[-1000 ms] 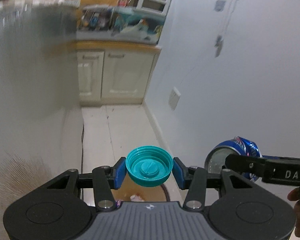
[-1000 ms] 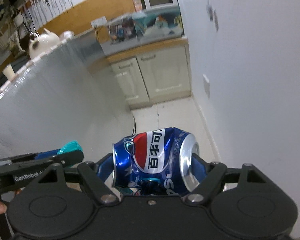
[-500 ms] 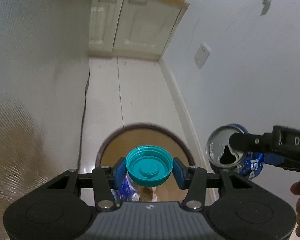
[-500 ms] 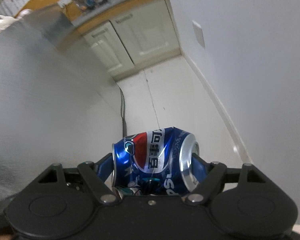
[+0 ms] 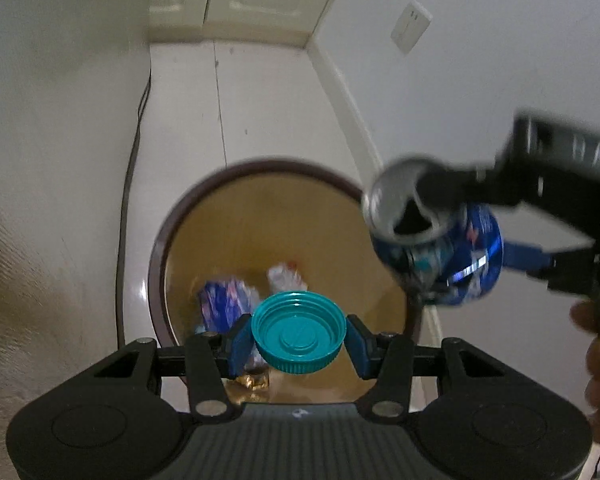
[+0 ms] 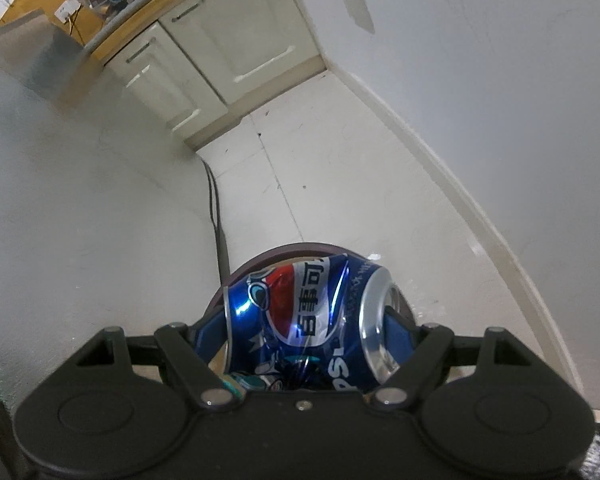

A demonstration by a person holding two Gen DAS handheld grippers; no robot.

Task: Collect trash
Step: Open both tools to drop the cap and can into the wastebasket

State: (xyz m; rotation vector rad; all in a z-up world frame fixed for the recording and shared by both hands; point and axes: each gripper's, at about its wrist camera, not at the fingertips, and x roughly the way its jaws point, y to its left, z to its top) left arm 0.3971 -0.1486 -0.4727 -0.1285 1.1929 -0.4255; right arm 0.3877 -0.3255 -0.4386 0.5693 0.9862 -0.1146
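Ahead of me a pale tiled floor [image 6: 332, 184] runs to cream cabinet doors [image 6: 236, 36] under a wooden bench [image 6: 132, 12] at the upper left. A white wall [image 6: 500, 80] with a switch plate [image 6: 356, 4] fills the right; a dark cable [image 6: 218, 216] trails along the left.

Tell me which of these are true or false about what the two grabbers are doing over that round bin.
1. The left gripper holds a teal bottle cap. True.
2. The right gripper is empty. False: it grips a dented blue soda can by its two ends.
3. The bin already has some rubbish inside. True: wrappers lie at the bottom.
4. The cap's open side faces the camera. True.
5. The can is standing upright on the floor. False: it is held in the air on its side, by the bin's rim.
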